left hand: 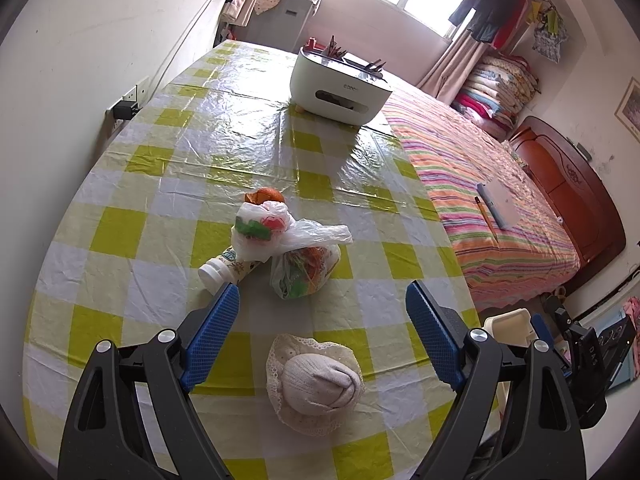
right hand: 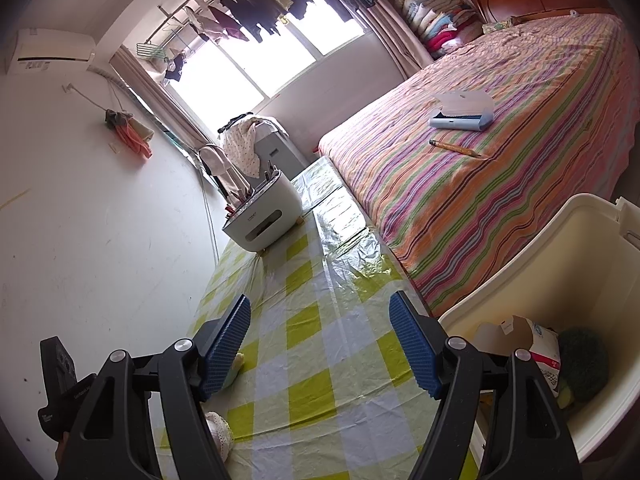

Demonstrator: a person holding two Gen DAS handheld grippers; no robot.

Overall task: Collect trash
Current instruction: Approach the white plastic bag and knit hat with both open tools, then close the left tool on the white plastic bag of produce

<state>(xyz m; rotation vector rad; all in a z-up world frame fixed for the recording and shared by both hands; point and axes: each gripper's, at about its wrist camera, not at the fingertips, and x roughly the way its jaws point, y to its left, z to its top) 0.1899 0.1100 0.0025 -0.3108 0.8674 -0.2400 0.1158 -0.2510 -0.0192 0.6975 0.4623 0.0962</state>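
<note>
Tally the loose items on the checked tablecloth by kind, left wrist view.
Tied plastic bags of scraps: 2
Small white bottle, lying down: 1
Orange peel piece: 1
Rolled sock with lace trim: 1
White tissue box: 1
Total: 6

Daylight poured through a wide, overexposed window (right hand: 248,68) at the far end of a narrow bedroom, where dark and pale clothes hung on a metal rail (right hand: 256,12) across the glass. A white wall-mounted air conditioner (right hand: 52,50) sat high on the plain white wall (right hand: 80,220). A long table under a glossy yellow-and-white checked plastic cloth (left hand: 192,152) stood against that wall, just beside a bed with a pink, orange and green striped cover (right hand: 500,168). A carved reddish-brown wooden headboard (left hand: 568,184) stood at the bed's end, near a stack of folded colourful quilts (left hand: 496,92) and beige curtains (left hand: 452,60).
</note>
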